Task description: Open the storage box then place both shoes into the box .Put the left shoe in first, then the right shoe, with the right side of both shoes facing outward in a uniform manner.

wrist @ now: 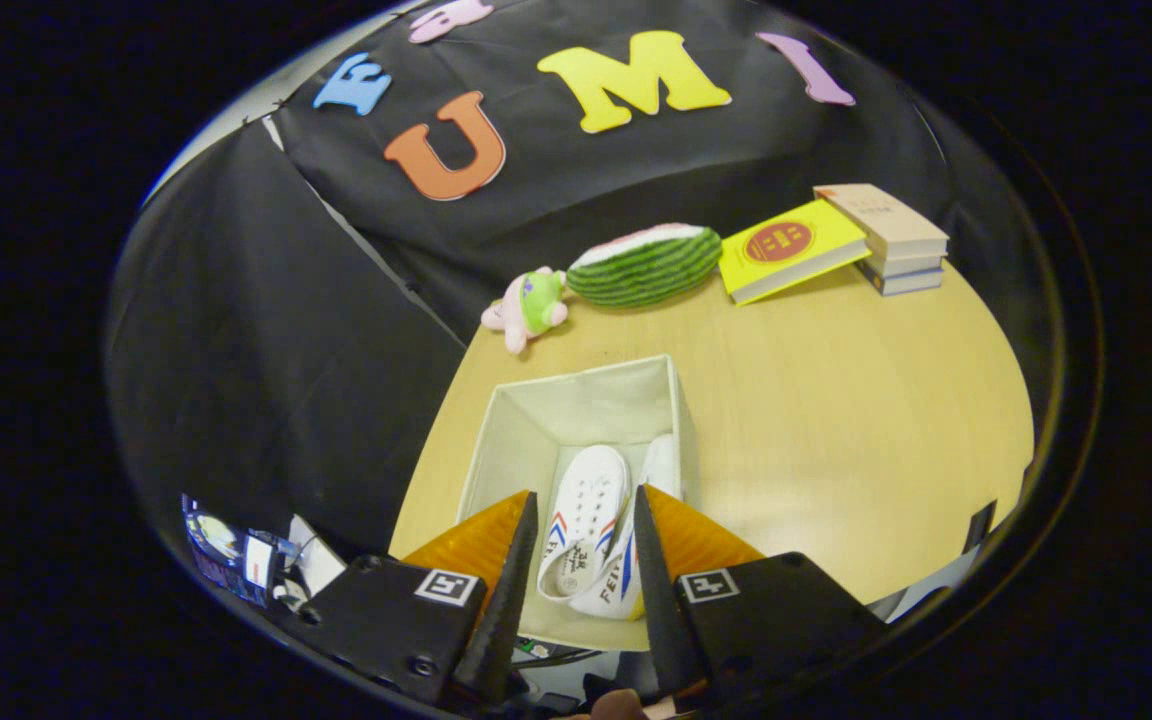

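The storage box point(576, 410), a pale fabric cube with its top open, sits on the wooden desk point(836, 420) close to the desk's left edge and toward its near side. Inside it lie two white shoes with red and blue stripes. The left shoe point(584, 520) lies flat, showing its opening and laces from above, and the right shoe point(651, 520) is tipped on its side against the box's right wall, touching the first one.

The gripper point(584, 570) hangs above the near end of the box. Its two dark, orange-backed fingers point(511, 580) are spread apart and hold nothing; the heels of both shoes show in the gap between them.

Beyond the box, along the desk's far edge, a small pink and green plush toy point(528, 305) lies at the far left corner, a watermelon-slice cushion point(646, 265) just beside it. Further right a yellow book point(786, 248) leans on a short stack of books point(891, 240).
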The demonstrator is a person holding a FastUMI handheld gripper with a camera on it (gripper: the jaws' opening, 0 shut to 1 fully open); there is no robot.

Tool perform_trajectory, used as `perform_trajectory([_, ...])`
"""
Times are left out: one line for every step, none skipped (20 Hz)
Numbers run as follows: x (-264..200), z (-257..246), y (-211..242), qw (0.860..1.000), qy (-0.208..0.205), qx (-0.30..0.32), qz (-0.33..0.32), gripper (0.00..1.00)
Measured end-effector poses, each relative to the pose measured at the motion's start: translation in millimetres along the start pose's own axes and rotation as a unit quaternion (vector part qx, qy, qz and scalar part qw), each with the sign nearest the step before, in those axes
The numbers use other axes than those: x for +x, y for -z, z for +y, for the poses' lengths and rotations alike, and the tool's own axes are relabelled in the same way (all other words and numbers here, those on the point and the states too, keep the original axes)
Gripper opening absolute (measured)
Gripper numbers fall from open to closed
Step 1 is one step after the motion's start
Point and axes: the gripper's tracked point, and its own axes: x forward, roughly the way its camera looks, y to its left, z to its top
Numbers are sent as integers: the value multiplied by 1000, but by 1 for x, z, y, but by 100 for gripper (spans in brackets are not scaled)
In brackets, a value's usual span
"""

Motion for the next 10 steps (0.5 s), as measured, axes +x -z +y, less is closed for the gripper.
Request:
perform_trajectory([-6, -2, -7, 1000, 5, -13, -19, 63])
perform_trajectory([-13, -5, -13, 999, 12, -26, -41, 67])
perform_trajectory([-20, -7, -22, 997, 18, -38, -65, 70])
perform_trajectory([-27, -11, -29, 994, 26, -51, -89, 74])
perform_trajectory([-36, -15, -36, 991, 34, -66, -113, 77])
perform_trajectory([-46, -16, -43, 987, 41, -76, -138, 81])
perform_trajectory([-58, -18, -51, 982, 47, -85, -165, 83])
perform_trajectory([-71, -21, -57, 975, 54, -92, -193, 87])
perform_trajectory([-83, -26, -65, 968, 64, -101, -222, 90])
perform_trajectory([-98, -25, -74, 957, 77, -114, -253, 94])
